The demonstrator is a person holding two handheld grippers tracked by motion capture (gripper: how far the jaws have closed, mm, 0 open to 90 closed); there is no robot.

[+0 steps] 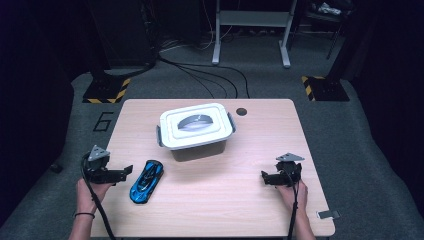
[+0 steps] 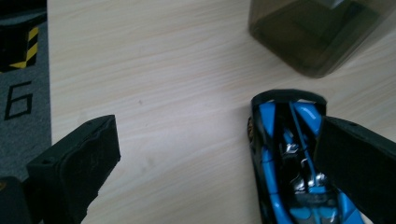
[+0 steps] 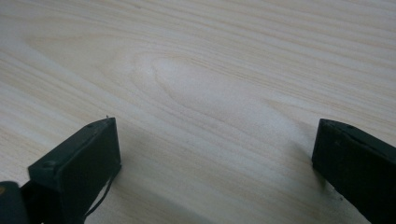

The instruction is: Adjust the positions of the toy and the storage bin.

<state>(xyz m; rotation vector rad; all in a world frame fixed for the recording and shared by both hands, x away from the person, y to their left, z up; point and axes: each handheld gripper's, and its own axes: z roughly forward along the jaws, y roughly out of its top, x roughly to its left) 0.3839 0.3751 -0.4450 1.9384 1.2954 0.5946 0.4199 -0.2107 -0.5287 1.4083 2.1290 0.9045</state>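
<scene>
Right tongs (image 3: 217, 163) spread wide, jaws low over bare pale wooden table (image 3: 210, 70), nothing between.

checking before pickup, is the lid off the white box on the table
No, the white lid sits shut on the box, with its grey handle lying flat on top in the high view.

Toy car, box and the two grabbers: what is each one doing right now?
Toy car: on its wheels on the table, not gripped.
Box: lid on, side latches down.
Left gripper: open, beside the car.
Right gripper: open, holding nothing.
</scene>
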